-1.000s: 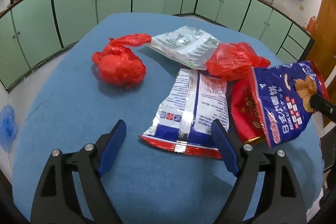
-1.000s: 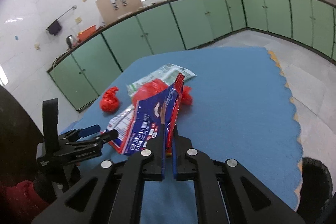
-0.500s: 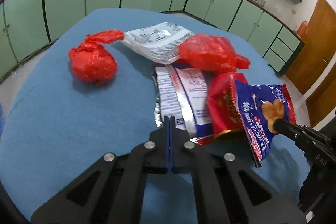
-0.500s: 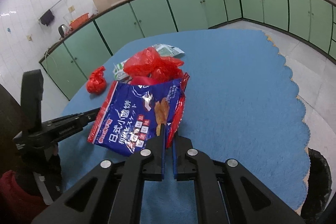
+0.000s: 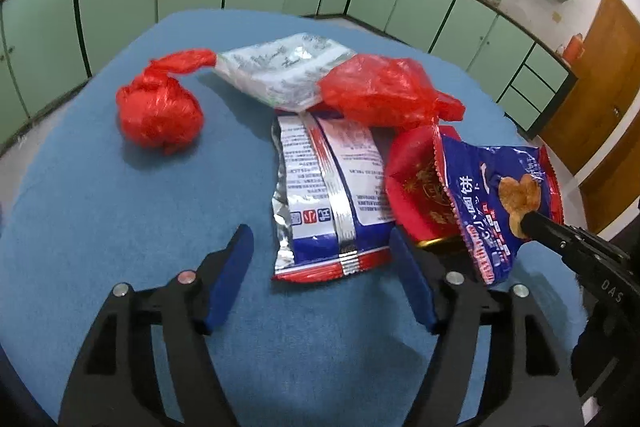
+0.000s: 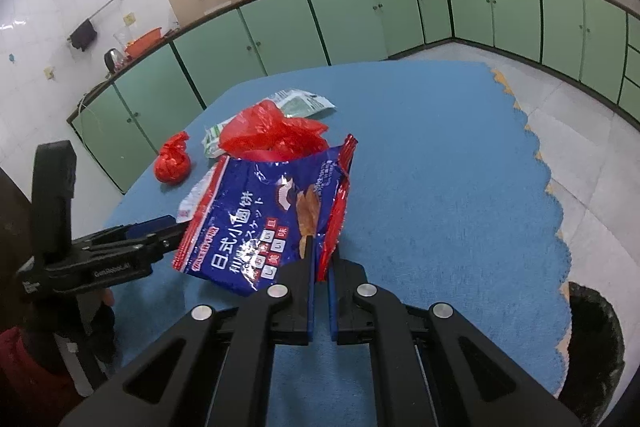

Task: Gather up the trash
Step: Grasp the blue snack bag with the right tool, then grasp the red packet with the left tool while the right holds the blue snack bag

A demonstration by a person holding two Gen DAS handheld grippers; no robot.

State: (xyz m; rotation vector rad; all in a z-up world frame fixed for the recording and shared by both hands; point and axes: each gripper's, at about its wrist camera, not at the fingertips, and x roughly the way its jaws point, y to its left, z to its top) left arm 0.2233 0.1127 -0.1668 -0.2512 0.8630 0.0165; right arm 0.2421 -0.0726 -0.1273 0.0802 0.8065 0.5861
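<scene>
Blue mat (image 5: 100, 187): flat wrapper (image 5: 332, 195) lengthwise toward open left tongs (image 5: 322, 259) (probably untouched).

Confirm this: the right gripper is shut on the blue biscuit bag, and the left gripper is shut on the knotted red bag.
Not quite. The left gripper is open and empty in the left wrist view; the knotted red bag lies apart on the table. The right gripper is shut on the blue biscuit bag.

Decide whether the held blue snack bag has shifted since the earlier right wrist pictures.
Yes. The blue snack bag has swung from edge-on to face-on, now hiding more of the loose red bag.
</scene>
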